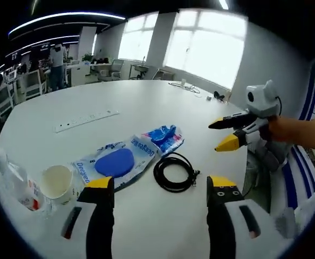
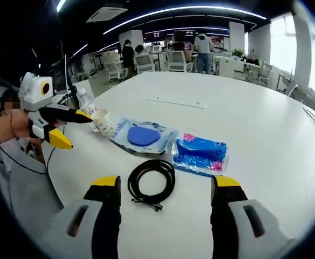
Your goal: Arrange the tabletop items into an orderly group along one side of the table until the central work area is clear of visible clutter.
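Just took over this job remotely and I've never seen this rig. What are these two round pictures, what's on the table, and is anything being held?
A person holds a two-jaw gripper in each hand; a fisheye camera rides on each. In the left gripper view, the left gripper is open and empty, and the right gripper enters from the right. The right gripper view looks from the opposite side. On the white table lie a coiled black cable, a blue sponge pack, a blue wipes packet, a paper cup and a plastic bottle. Nothing is held.
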Action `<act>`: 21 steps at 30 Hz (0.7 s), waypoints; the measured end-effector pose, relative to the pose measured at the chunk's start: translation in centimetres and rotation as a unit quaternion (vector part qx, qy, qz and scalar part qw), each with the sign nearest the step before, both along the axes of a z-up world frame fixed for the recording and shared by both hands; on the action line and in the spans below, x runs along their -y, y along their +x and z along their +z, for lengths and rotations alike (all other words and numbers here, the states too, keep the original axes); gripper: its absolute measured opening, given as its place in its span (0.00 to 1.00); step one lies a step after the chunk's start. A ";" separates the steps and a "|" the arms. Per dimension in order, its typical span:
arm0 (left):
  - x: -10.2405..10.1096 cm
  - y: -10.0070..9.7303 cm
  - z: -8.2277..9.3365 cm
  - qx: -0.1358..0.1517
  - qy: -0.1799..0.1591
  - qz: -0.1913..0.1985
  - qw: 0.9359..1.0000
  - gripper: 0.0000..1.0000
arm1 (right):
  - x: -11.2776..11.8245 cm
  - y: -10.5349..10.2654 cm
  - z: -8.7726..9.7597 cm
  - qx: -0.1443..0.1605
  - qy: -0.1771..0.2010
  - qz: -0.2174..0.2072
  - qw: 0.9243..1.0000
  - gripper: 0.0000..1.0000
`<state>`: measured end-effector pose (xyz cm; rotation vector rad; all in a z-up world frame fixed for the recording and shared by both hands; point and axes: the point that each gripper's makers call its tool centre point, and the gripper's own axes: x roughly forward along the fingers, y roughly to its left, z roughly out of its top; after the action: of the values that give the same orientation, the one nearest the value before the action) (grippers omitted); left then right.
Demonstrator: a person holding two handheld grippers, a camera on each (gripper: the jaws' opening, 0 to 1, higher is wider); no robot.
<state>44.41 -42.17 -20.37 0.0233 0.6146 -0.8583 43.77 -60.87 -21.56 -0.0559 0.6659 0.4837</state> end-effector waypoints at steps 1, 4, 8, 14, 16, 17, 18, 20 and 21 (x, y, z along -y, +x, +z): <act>-0.5 -0.2 0.2 0.001 -0.002 0.003 1.000 0.71 | 0.0 -0.2 0.2 0.004 -0.001 0.002 1.000 0.69; -1.8 -0.9 0.5 0.006 0.001 0.005 1.000 0.71 | 0.0 -0.8 0.7 0.010 -0.003 0.005 1.000 0.69; -3.3 -1.6 1.2 0.012 -0.002 0.011 1.000 0.72 | -0.2 -1.7 1.3 0.018 -0.003 0.010 1.000 0.70; -6.1 -3.1 2.3 0.023 -0.001 0.020 1.000 0.72 | -0.8 -3.1 2.1 0.028 -0.005 0.024 0.999 0.72; -7.0 -3.6 2.6 0.026 -0.002 0.023 0.999 0.73 | -1.1 -3.5 2.4 0.031 -0.004 0.028 0.999 0.72; -7.4 -3.8 2.7 0.027 -0.003 0.025 0.999 0.73 | -1.2 -3.7 2.6 0.034 -0.003 0.031 0.999 0.72; -8.0 -4.0 2.9 0.029 -0.003 0.029 0.999 0.73 | -1.4 -3.9 2.7 0.034 -0.002 0.033 0.999 0.73; -9.1 -4.4 3.1 0.030 -0.003 0.034 0.999 0.74 | -1.7 -4.4 2.9 0.038 -0.002 0.038 0.999 0.74; -9.6 -4.6 3.2 0.030 -0.002 0.036 0.999 0.74 | -1.8 -4.6 3.0 0.040 -0.002 0.040 0.998 0.74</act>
<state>39.82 -32.58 -17.20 0.0222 0.5534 -0.7856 39.21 -59.08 -18.61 -0.1055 0.5882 0.5541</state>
